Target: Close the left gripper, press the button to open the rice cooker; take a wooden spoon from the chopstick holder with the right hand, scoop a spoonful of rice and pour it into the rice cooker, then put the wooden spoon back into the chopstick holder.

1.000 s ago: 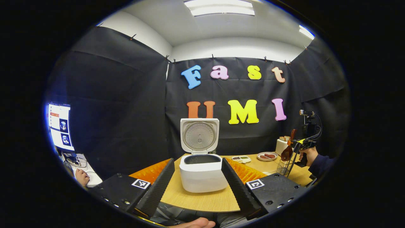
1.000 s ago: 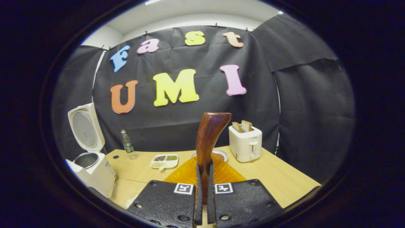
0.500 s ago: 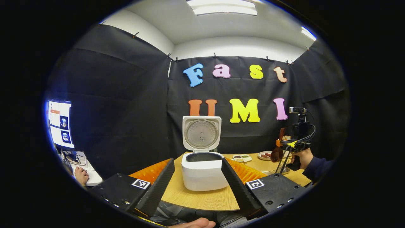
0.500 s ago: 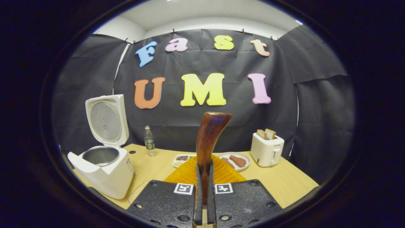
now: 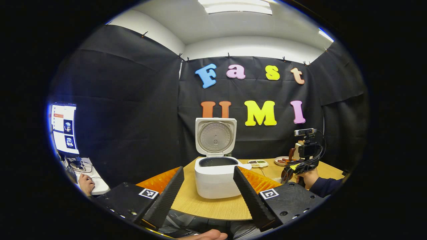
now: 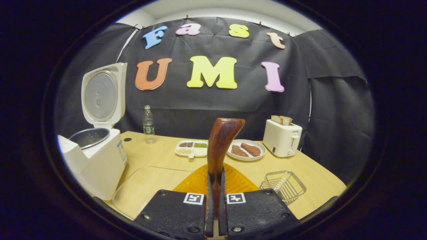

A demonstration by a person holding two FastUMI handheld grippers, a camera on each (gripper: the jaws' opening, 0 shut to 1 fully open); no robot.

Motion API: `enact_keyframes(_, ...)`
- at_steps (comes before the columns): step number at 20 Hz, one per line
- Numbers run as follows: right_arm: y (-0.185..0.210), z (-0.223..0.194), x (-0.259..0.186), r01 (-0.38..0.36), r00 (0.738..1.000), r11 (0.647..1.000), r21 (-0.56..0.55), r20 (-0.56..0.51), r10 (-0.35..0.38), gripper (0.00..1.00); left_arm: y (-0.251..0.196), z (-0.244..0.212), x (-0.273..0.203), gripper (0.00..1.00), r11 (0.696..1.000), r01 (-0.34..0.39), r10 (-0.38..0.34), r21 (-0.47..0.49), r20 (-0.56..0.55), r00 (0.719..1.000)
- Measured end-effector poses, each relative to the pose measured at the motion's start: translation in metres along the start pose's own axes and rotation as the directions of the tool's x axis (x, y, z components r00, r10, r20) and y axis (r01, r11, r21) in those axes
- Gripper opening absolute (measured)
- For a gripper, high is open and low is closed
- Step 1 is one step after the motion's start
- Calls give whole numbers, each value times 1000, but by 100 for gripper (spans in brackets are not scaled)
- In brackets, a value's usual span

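Right gripper view has my right gripper [image 6: 215, 213] clamped on the handle of the wooden spoon [image 6: 220, 146], which stands upright from the fingers. Just right of the spoon sits the wire chopstick holder [image 6: 283, 183]; to its left, the clear rice container [image 6: 146, 186], then the open rice cooker [image 6: 96, 156] beyond that. My grip is low on a smooth handle, so I judge it could twist or slip when I dig in, spilling grains short of the cooker. Left gripper view shows my left gripper [image 5: 208, 193] idle, fingers apart, framing the cooker.
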State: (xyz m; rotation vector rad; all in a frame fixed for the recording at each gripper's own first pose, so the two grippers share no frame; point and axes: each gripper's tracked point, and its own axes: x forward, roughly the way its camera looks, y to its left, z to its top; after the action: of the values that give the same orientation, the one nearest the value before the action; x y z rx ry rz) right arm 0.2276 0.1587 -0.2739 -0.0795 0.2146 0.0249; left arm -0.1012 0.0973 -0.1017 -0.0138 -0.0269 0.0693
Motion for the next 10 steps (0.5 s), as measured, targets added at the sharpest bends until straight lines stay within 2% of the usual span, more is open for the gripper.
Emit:
enact_keyframes(3,2,-6,6,7,1000,1000,9,-9,-6,11,-5,-2,0,95,1000,16,-16,-10,-4,1000)
enact_keyframes(7,44,-13,-1,-121,991,991,61,-49,124,11,-7,-3,0,94,1000,24,-24,-17,0,1000)
enact_keyframes(10,66,-16,-13,-183,980,981,70,-61,187,11,-7,-4,0,94,1000,23,-23,-11,-2,1000)
